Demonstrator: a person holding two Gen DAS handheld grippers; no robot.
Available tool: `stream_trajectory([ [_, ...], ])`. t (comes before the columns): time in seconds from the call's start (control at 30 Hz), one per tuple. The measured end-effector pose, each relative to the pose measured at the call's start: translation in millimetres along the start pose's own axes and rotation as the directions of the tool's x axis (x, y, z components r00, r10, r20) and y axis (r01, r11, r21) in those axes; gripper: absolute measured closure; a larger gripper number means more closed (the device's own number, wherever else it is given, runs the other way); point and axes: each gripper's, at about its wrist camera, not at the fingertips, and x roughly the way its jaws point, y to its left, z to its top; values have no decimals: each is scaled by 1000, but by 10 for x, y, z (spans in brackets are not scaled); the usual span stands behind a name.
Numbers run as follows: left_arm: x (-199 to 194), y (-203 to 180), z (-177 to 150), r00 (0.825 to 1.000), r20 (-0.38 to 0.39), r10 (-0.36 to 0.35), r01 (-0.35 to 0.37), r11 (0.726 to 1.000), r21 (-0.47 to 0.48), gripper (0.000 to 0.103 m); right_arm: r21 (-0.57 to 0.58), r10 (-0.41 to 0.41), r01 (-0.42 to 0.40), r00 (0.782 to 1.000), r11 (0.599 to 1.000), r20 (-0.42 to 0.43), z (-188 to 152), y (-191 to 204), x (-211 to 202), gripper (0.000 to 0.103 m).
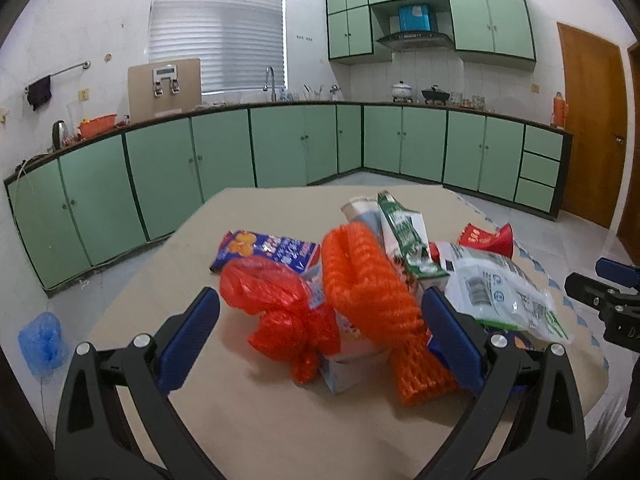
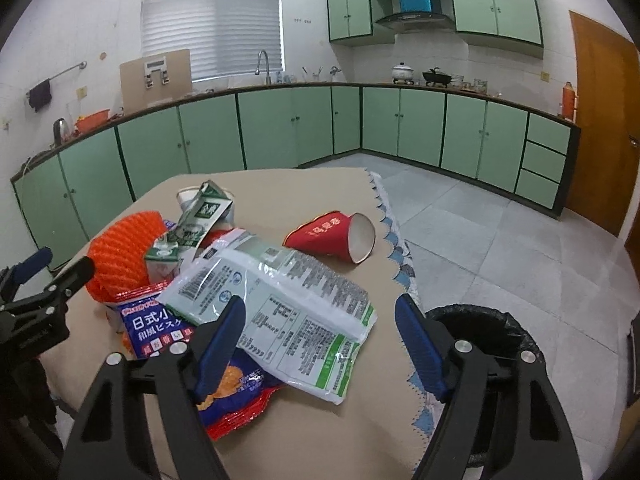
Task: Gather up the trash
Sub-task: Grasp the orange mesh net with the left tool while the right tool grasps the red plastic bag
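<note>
The trash sits in a loose heap on the table point(image 1: 256, 420), which is covered with a tan cloth. The left gripper point(image 1: 320, 332) hangs over the near side of the heap with its jaws spread wide and nothing held; between its blue pads lie the red mesh bag point(image 1: 280, 312) and the orange foam netting point(image 1: 368, 300), the netting's long axis running roughly away from the gripper and touching or passing just behind the right-hand pad. The right gripper point(image 2: 320, 340) is likewise spread open and empty, poised above the white-and-green snack bag point(image 2: 288, 304), which lies flat with its long axis running diagonally from far left to near right across the jaw opening. Under it rests the blue biscuit wrapper point(image 2: 160, 328). The green milk carton point(image 2: 200, 216) stands tilted at the far side of the heap, and the red paper cup point(image 2: 340, 236) lies on its side, apart from the heap, mouth toward the table edge. The bin with a black liner point(image 2: 480, 320) stands on the floor just beside the table on the right, so the right gripper is judged the nearer one for a transfer of the snack bag
</note>
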Motion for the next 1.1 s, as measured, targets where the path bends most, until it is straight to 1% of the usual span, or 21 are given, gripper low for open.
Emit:
stream_trajectory([
  [0.07,53,-25,-28,1000,-14,-7,7,1000,6,7,-2,-16,16,1000,1000,-1,-10,-20,1,27],
  [0.2,156,-43,-53,999,-41,-33,33,999,-7,24,10,-48,48,999,999,-6,-17,-95,41,27],
  [0.27,173,-54,-39,998,-43,-38,38,999,-11,25,15,-56,56,998,998,-8,-10,-121,58,27],
  [0.37,181,-108,-18,999,-30,-41,41,999,8,26,6,-55,55,998,998,-18,10,-119,100,27],
  [0.43,231,-151,-14,998,-45,-54,54,998,17,32,0,-51,51,998,999,-24,23,-109,141,27],
  [0.5,268,-151,-16,996,-61,-69,70,998,7,36,-1,-44,44,999,999,-31,34,-91,179,27],
  [0.63,321,-157,3,992,-77,-100,100,995,-8,48,-11,-36,35,999,999,-39,56,-49,221,29],
  [0.67,323,-163,9,992,-79,-101,100,995,-8,49,-18,-38,37,998,999,-42,62,-36,229,31],
  [0.73,331,-164,29,990,-80,-116,115,993,-12,59,-26,-39,38,998,999,-45,69,-14,235,33],
  [0.77,335,-159,34,988,-81,-128,127,992,-19,61,-29,-39,38,998,999,-48,75,-3,238,36],
  [0.83,343,-130,36,985,-83,-149,147,989,-33,73,-32,-34,33,998,999,-53,87,12,245,42],
  [0.9,353,-108,33,985,-82,-152,149,988,-44,78,-40,-34,32,998,999,-58,90,29,255,51],
  [1.0,344,-78,24,987,-77,-143,139,989,-46,83,-55,-25,22,998,998,-55,97,75,247,57],
  [1.1,253,-36,39,992,-37,-117,115,992,-48,84,-66,-6,3,999,998,-43,127,145,228,59],
])
